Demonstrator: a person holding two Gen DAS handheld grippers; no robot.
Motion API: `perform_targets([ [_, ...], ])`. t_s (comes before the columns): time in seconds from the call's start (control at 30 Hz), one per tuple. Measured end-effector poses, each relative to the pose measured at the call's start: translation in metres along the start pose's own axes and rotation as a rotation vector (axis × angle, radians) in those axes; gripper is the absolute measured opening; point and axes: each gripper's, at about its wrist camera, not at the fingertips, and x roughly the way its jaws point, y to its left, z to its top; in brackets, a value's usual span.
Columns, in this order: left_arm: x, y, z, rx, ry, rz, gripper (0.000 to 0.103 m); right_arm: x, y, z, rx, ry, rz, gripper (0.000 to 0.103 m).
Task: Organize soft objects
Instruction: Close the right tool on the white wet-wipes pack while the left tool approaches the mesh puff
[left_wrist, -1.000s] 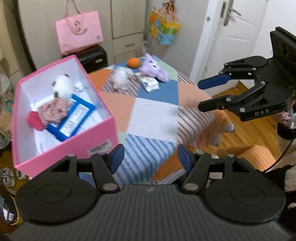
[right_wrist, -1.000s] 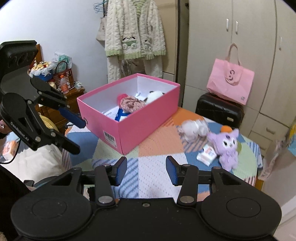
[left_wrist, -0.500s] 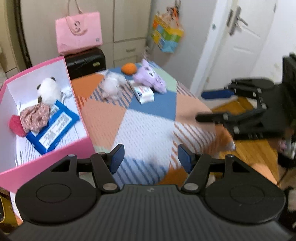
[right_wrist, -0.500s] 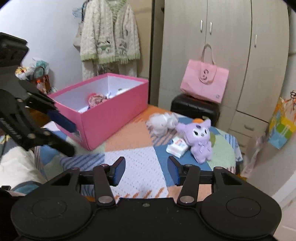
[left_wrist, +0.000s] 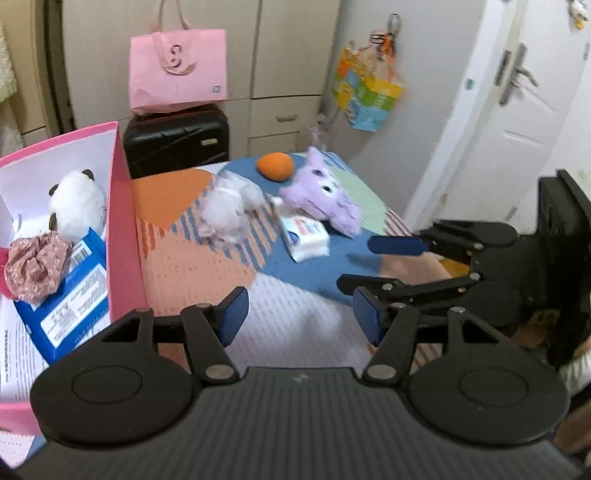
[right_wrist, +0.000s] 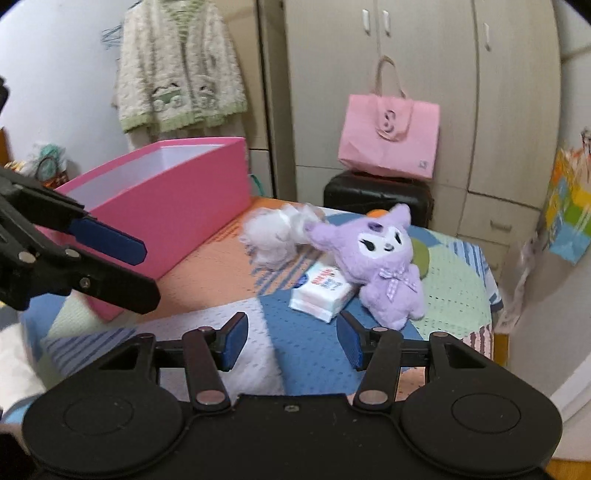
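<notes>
A pink box stands at the left of the patchwork-covered table; a white panda plush, a floral cloth bundle and a blue pack lie inside. Beyond it on the cloth lie a white fluffy toy, a purple plush, a tissue pack and an orange soft ball. My left gripper hangs open over the near cloth, holding nothing. My right gripper is open just short of the tissue pack, holding nothing.
A pink bag sits on a black suitcase behind the table, against wardrobes. A colourful bag hangs by the white door on the right. A fluffy cardigan hangs behind the box. The table's right edge drops to wooden floor.
Both grippers have come down and forward toward the toys. The box has slid to the left of both views, and the right gripper now sits lower and closer beside the left one.
</notes>
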Motion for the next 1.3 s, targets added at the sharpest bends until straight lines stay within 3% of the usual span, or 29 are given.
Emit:
perform_targets([
  [0.17, 0.028, 0.000, 0.011, 0.010, -0.031, 0.083, 0.061, 0.025, -0.008, 0.003, 0.003, -0.011, -0.025, 0.059],
  [0.37, 0.052, 0.006, 0.037, -0.033, -0.102, 0.152, 0.061, 0.047, -0.018, 0.007, 0.040, 0.023, 0.021, 0.059],
  [0.5, 0.078, 0.005, 0.042, 0.022, -0.130, 0.237, 0.061, 0.058, -0.015, 0.006, 0.033, 0.027, 0.003, 0.058],
  [0.6, 0.099, 0.010, 0.043, -0.008, -0.116, 0.270, 0.059, 0.065, -0.014, 0.004, 0.035, 0.017, -0.013, 0.069],
  [0.73, 0.111, 0.013, 0.040, 0.013, -0.151, 0.329, 0.059, 0.071, -0.016, 0.004, 0.039, 0.023, -0.021, 0.069],
  [1.03, 0.127, 0.013, 0.040, 0.008, -0.129, 0.355, 0.059, 0.081, -0.011, 0.007, 0.018, 0.025, -0.057, 0.073],
  [1.1, 0.128, 0.013, 0.039, 0.004, -0.112, 0.343, 0.047, 0.080, -0.010, 0.005, 0.017, 0.019, -0.060, 0.073],
  [1.13, 0.128, 0.013, 0.039, 0.005, -0.095, 0.333, 0.032, 0.078, -0.010, 0.004, 0.024, 0.016, -0.058, 0.072],
  [1.3, 0.125, 0.012, 0.034, -0.004, -0.087, 0.298, 0.019, 0.073, -0.014, 0.002, 0.047, -0.001, -0.064, 0.055],
])
